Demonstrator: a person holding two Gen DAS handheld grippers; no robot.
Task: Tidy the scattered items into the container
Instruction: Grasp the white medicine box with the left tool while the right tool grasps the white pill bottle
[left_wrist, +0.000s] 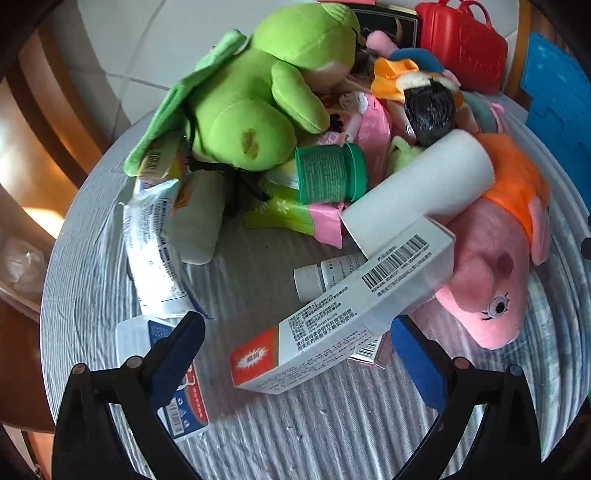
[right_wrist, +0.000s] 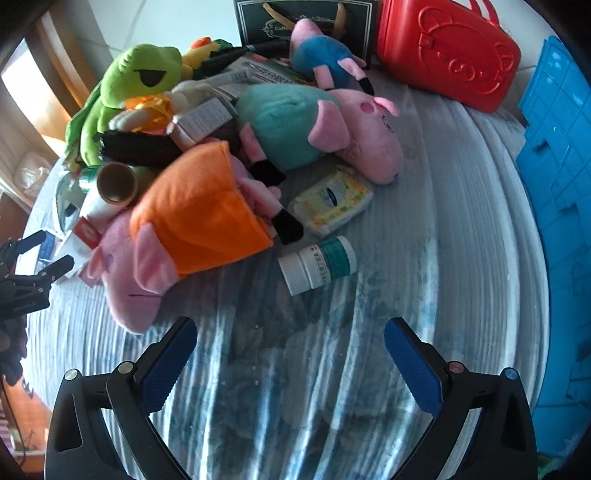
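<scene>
While both tools hover over the striped tablecloth (right_wrist: 424, 229), the left gripper (left_wrist: 295, 350) is spread wide around a white medicine carton (left_wrist: 343, 306), seemingly not touching it. Beyond the carton lie a white roll (left_wrist: 421, 188) and a green frog plush (left_wrist: 251, 96). Likewise released, the right gripper (right_wrist: 290, 354) faces a small pill bottle (right_wrist: 317, 264) beside the orange-dressed pig plush (right_wrist: 192, 225). Far right of that bottle stands the blue crate (right_wrist: 554, 184).

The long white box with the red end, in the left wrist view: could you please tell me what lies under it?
A small white bottle pokes out beneath the long white box, and a smaller barcoded carton shows under its near edge. The rest is hidden.
</scene>
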